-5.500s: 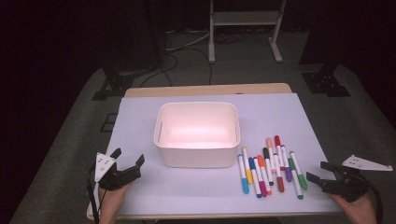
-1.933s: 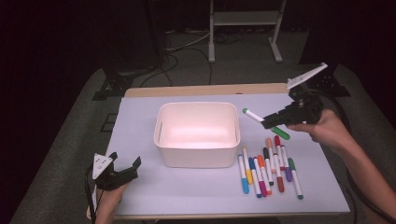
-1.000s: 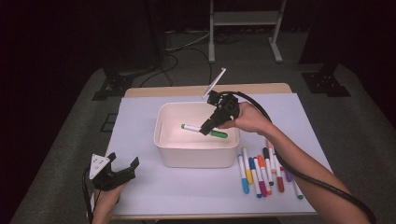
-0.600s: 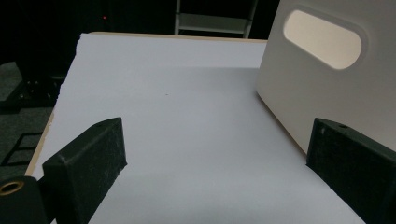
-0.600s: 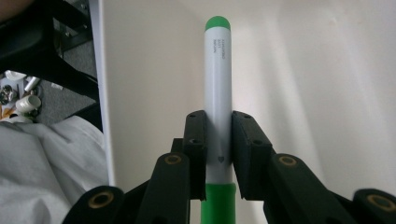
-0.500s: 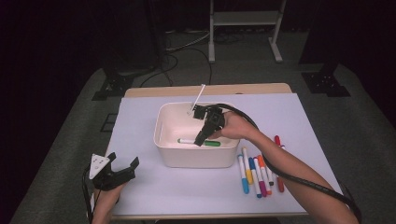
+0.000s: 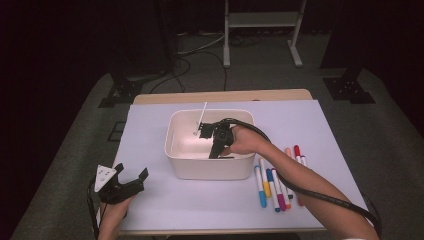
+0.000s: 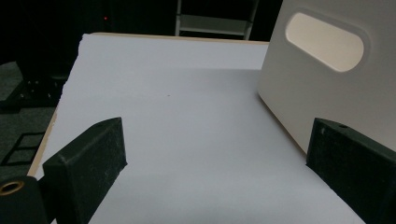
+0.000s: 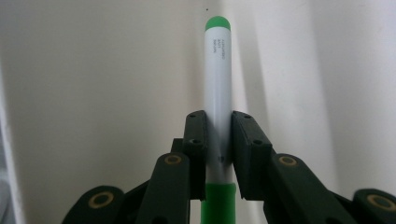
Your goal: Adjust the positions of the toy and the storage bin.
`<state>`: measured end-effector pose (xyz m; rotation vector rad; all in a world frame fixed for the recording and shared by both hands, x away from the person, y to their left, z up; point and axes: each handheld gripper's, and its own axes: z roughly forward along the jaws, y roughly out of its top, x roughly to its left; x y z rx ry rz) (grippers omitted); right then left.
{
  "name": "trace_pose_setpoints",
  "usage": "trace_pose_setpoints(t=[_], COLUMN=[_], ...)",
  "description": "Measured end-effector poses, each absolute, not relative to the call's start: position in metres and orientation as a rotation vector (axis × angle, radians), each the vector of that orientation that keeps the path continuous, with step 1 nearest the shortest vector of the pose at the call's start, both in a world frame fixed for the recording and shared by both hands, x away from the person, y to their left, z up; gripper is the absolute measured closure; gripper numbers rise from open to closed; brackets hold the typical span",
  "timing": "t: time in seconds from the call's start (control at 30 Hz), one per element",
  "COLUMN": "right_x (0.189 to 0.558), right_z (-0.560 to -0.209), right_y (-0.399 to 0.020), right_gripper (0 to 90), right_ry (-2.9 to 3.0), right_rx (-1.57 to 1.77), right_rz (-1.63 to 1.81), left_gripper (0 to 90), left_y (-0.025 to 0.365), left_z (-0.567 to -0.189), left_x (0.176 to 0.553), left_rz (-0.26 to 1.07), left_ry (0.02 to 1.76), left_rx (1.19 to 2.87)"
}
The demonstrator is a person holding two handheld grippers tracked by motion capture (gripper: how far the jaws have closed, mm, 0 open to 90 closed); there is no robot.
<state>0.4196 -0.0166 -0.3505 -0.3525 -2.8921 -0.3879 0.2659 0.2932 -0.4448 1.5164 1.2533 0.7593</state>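
Note:
My right gripper [image 7: 215,150] reaches down inside the white bin [image 7: 172,137] at the table's middle, its jaws low near the bin's floor. In the right gripper view the right gripper [image 9: 218,140] is shut on a white marker with green ends [image 9: 217,79], which points away along the jaws against the bin's pale inside [image 9: 93,93]. Several coloured markers [image 7: 272,185] lie in a row on the table right of the bin. My left gripper [image 7: 132,171] rests open near the front left corner, a hand's width from the bin; in its own view the left gripper [image 8: 217,144] holds nothing.
A pale lavender sheet [image 8: 187,107] covers the table [image 7: 225,95]. The bin's side wall with a handle slot [image 8: 324,39] stands close at the right in the left gripper view. A cable [image 7: 320,192] trails along the person's right forearm. Dark floor and stands surround the table.
The right gripper carried the green marker from above the marker row over to the bin and has lowered it deeper inside. The left gripper has stayed put.

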Motion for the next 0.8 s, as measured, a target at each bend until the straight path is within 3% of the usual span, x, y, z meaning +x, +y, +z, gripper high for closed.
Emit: trace_pose_setpoints(t=[0.3, 0.33, 0.37, 0.47, 0.63, 0.8], right_x=[0.418, 0.417, 0.417, 0.418, 0.418, 0.407], right_z=[-0.352, -0.352, -0.351, -0.347, -0.323, -0.285], right_y=[-0.014, -0.014, -0.015, -0.019, -0.043, -0.096], right_gripper=[74.9, 73.7, 65.9, 64.4, 62.2, 61.8], right_ry=[-2.890, -2.891, -2.898, -2.914, -2.917, -2.881], right_rx=[-0.349, -0.350, -0.363, -0.384, -0.438, -0.532], right_rz=[-0.360, -0.355, -0.357, -0.359, -0.484, -0.739], left_gripper=[3.4, 3.4, 3.4, 3.4, 3.4, 3.4], left_y=[0.294, 0.294, 0.294, 0.294, 0.295, 0.295], left_z=[-0.445, -0.445, -0.445, -0.445, -0.444, -0.445], left_x=[0.266, 0.266, 0.266, 0.266, 0.265, 0.264], left_rz=[0.757, 0.756, 0.756, 0.757, 0.759, 0.758], left_ry=[1.255, 1.256, 1.256, 1.257, 1.257, 1.261], left_rx=[1.513, 1.511, 1.511, 1.509, 1.506, 1.500])
